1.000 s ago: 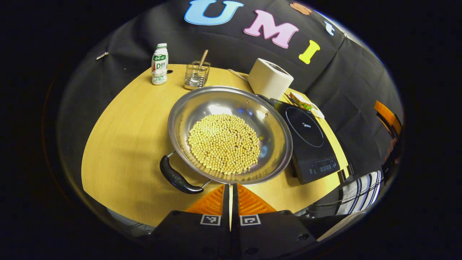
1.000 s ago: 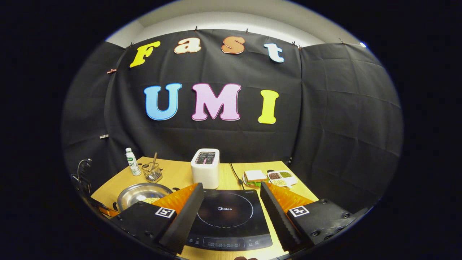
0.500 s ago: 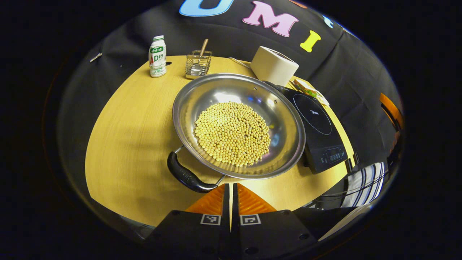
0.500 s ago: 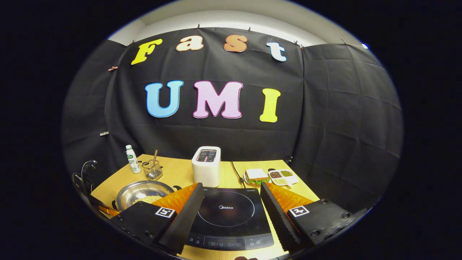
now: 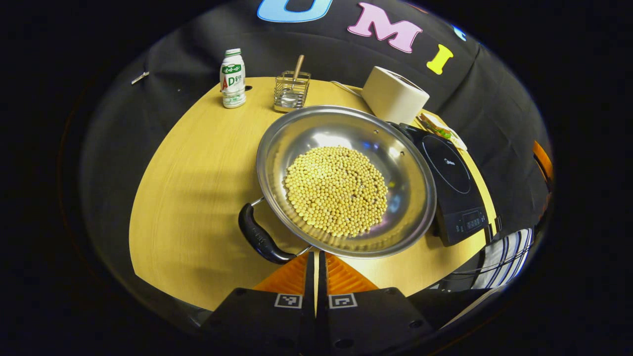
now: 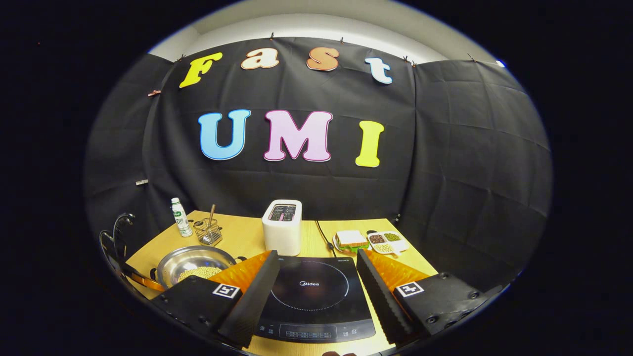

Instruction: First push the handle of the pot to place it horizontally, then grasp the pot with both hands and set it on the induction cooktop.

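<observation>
One steel pot [image 5: 346, 180] sits on the wooden table [image 5: 198, 168], just left of the single black cooktop [image 5: 452, 183], its rim reaching over the cooktop's near edge in the left gripper view. It holds a heap of pale yellow beans [image 5: 336, 190], too many to count. One black handle [image 5: 259, 237] shows at the pot's near-left side, close to the left gripper [image 5: 316, 259], whose fingers are pressed together with nothing between them, their tips just short of the rim. In the right gripper view the right gripper [image 6: 314, 277] hangs above the cooktop with its fingers spread wide and empty, and the pot appears at lower left. The cooktop carries a short white brand word in the middle of its ring, too small to make out surely. At the table's far side stand one white bottle [image 5: 232, 79] with a green and red label, its writing blurred, one wire basket [image 5: 292, 91] holding a spoon, and one white toaster [image 5: 394, 95]. Right of the toaster lie one sandwich [image 6: 350, 240] and one white tray [image 6: 385, 242] with three compartments of dark, green and pale beans. Each gripper bears two square black-and-white markers.
</observation>
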A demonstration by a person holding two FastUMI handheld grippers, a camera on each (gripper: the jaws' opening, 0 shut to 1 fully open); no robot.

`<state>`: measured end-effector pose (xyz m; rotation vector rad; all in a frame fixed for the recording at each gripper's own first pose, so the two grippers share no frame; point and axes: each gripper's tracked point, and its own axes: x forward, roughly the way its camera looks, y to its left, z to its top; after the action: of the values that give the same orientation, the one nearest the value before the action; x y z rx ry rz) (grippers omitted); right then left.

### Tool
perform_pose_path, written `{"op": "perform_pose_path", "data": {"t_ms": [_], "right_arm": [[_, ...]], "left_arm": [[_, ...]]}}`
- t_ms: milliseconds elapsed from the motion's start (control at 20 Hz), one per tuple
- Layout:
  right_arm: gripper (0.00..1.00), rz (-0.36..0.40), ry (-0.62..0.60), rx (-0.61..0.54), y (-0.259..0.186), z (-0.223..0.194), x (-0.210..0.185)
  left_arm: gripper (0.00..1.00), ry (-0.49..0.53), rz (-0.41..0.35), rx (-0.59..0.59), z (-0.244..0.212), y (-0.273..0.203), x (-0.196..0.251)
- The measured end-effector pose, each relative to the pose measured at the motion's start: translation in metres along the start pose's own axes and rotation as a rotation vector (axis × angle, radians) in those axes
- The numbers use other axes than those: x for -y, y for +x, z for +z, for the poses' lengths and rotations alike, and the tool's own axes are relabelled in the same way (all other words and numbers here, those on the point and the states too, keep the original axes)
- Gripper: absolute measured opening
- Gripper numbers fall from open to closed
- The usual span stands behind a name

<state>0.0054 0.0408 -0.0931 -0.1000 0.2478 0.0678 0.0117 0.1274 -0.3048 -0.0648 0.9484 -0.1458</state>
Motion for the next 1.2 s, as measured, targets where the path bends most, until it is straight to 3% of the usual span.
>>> {"op": "perform_pose_path", "data": {"t_ms": [550,1200], "right_arm": [[0.98,-0.025,0.0,0.063,0.008,0.023,-0.001],[0.98,-0.04,0.003,0.034,0.021,0.017,-0.008]], "left_arm": [[0.05,-0.063,0.081,0.013,0.024,0.007,-0.052],[0.05,-0.1,0.143,0.047,0.073,0.028,-0.106]]}}
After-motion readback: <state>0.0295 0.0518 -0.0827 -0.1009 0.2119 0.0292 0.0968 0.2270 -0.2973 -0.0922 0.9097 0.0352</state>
